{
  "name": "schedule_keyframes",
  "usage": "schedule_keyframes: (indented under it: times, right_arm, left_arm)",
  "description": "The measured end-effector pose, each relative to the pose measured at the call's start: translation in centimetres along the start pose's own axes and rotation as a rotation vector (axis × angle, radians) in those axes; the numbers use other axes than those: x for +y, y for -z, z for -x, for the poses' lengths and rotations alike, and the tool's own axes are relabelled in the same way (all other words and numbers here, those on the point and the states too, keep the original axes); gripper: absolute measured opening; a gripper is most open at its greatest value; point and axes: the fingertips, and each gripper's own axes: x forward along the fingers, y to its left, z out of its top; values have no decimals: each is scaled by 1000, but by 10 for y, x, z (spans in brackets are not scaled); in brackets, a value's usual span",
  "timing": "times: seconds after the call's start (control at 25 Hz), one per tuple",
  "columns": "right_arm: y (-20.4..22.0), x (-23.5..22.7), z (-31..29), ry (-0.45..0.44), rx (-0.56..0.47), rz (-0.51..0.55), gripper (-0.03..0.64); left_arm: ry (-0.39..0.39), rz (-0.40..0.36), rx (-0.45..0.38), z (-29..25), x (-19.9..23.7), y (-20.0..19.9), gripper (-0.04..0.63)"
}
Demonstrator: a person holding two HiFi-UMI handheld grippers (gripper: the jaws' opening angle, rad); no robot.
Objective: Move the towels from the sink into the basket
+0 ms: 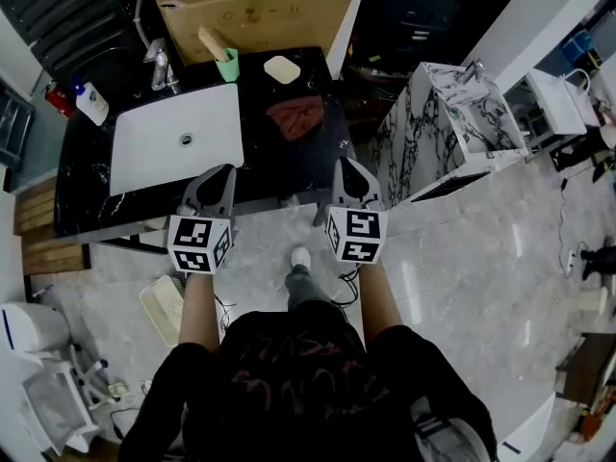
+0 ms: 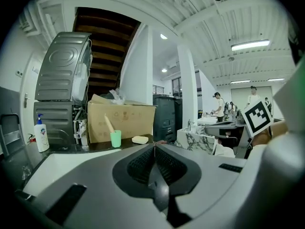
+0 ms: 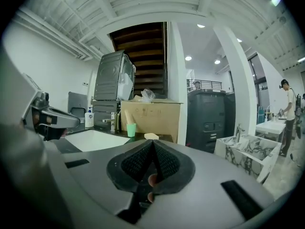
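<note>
both my left gripper (image 1: 226, 171) and right gripper (image 1: 346, 164) are pinched closed on nothing, over the near edge of the desk (image 1: 87, 195). the red towel (image 1: 296, 115) lies on the desk right of the sink (image 1: 144, 157), not in it. i'd best spread the right jaws, then come down on its bunched middle.

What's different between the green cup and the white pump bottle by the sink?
The green cup is open-topped with a pale stick leaning in it; the white pump bottle is closed, with a blue pump. The cup stands behind the sink's right corner, the bottle beyond its left corner. Both stand upright on the black counter.
</note>
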Motion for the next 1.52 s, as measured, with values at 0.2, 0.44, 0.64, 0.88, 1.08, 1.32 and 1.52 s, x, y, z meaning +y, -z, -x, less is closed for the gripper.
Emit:
schedule_keyframes:
  times: [0.2,0.44,0.64,0.88,1.08,1.32,1.52]
  right_arm:
    - [-3,-21,-64,-48,29,-16,15]
    - [1,-36,-121,-102,66,-29,15]
    - [3,-37,-153,-151,84,-47,25]
    - [13,-30,-170,-193,134,-65,92]
    - [19,-26,-182,-186,150,-98,168]
    - [33,-9,-192,-241,223,-106,287]
    - [52,9,-203,-275,311,-74,343]
  left_arm:
    - [-38,23,28,-55,22,-8,20]
    - [-96,59,56,-100,49,-10,21]
    - [-126,55,80,-120,61,-11,20]
    - [-154,66,91,-125,75,-13,20]
    - [-147,64,100,-129,86,-11,20]
    - [-122,59,116,-133,91,-4,20]
    - [-122,61,126,-126,98,3,20]
